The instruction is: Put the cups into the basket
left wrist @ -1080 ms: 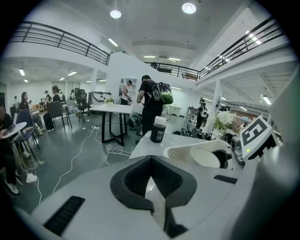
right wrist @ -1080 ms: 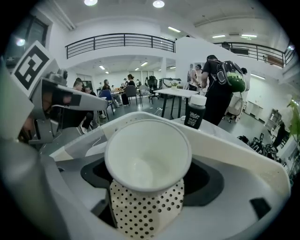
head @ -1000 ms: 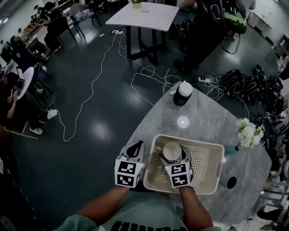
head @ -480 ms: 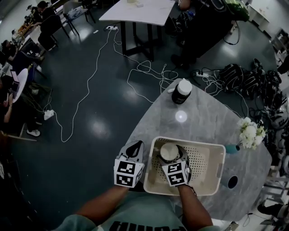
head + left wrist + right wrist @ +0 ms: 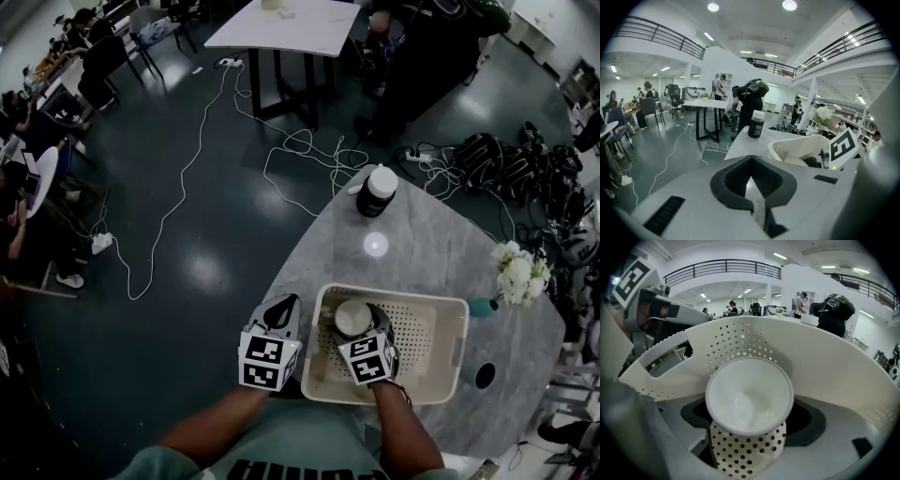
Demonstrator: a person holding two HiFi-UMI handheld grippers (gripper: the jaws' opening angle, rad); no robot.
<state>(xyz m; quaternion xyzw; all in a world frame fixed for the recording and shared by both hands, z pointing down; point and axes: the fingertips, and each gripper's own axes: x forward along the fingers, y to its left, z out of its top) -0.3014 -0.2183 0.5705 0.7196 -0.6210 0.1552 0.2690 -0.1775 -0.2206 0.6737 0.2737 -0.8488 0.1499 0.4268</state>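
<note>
A white perforated basket point(image 5: 441, 314) stands on the marble table point(image 5: 412, 253). My right gripper point(image 5: 357, 329) reaches inside its left half, shut on a white cup point(image 5: 352, 317). In the right gripper view the cup point(image 5: 749, 397) faces the camera mouth-first, held between the jaws above the dotted basket floor point(image 5: 745, 451), with the basket wall point(image 5: 825, 362) curving behind it. My left gripper point(image 5: 279, 307) hangs just left of the basket, off the table's edge, its jaws together with nothing between them point(image 5: 751, 176). A second cup point(image 5: 479, 377) with a dark mouth stands right of the basket.
A black bottle with a white lid point(image 5: 379, 191) stands at the table's far side. White flowers in a teal vase point(image 5: 516, 277) sit at the right edge. White cables point(image 5: 309, 150) trail over the dark floor. A white table point(image 5: 281, 23) and a standing person point(image 5: 422, 66) are beyond.
My right gripper and the cup have shifted slightly within the basket's left half. The left gripper has stayed beside the basket.
</note>
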